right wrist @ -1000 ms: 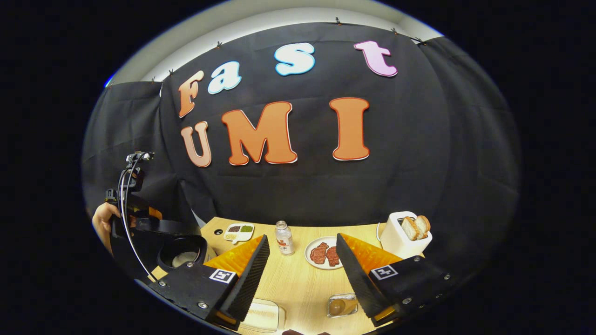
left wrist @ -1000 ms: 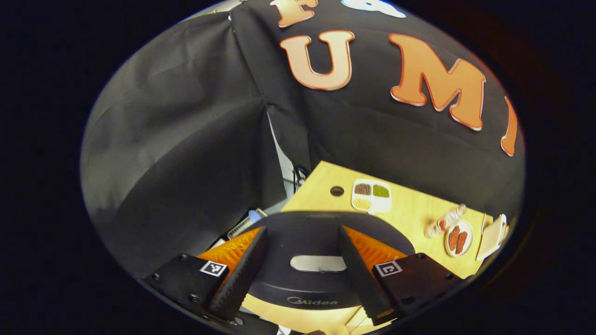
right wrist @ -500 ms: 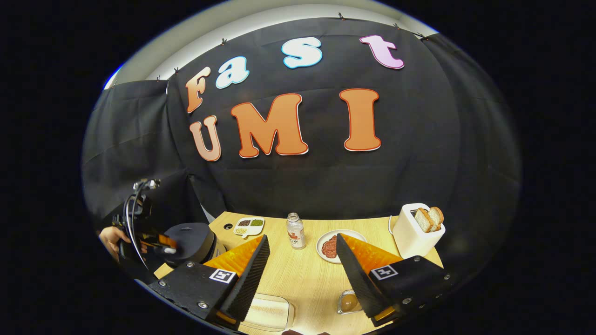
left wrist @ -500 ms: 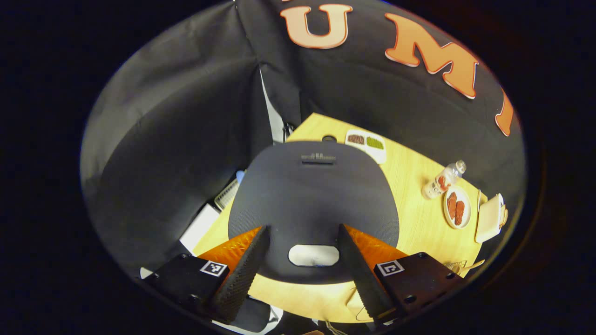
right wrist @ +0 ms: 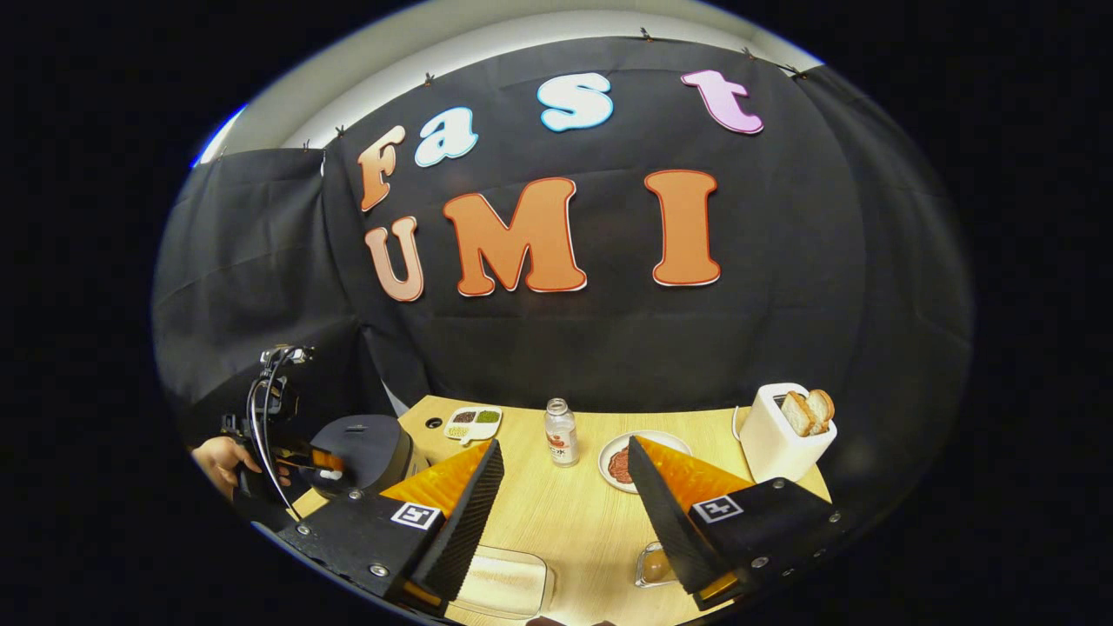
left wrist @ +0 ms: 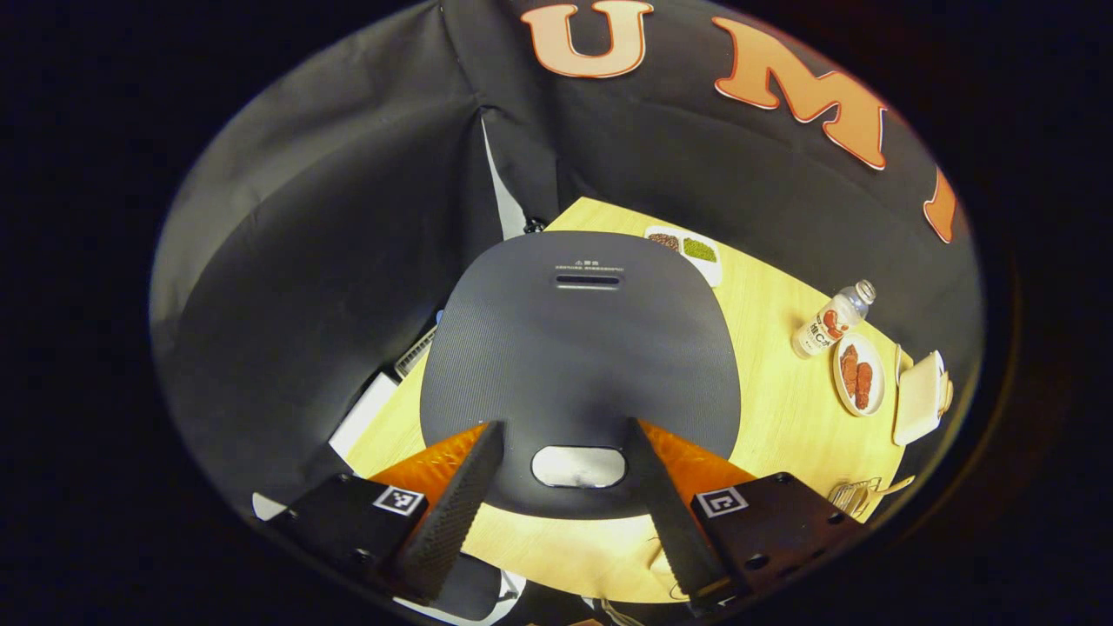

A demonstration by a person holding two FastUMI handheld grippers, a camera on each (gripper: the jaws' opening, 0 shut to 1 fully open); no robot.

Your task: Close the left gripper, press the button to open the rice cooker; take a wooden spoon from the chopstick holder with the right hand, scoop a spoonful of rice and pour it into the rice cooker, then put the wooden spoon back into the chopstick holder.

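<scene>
Left gripper [left wrist: 556, 522] fingers spread apart, holding nothing, poised over the front edge of the dark grey rounded rice cooker [left wrist: 578, 348]; its oval silver button [left wrist: 578, 467] sits between them, lid down. Right gripper [right wrist: 561, 530] also spread, empty, above bare light wooden table [right wrist: 565, 513]. Clear rectangular container of rice [right wrist: 504, 584] lies at the near edge. Beyond: small plastic bottle [right wrist: 561, 432], white toaster [right wrist: 778, 435] near the right edge.

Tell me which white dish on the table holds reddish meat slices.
The round plate beside the bottle; the divided tray near the rice cooker holds grains.
</scene>
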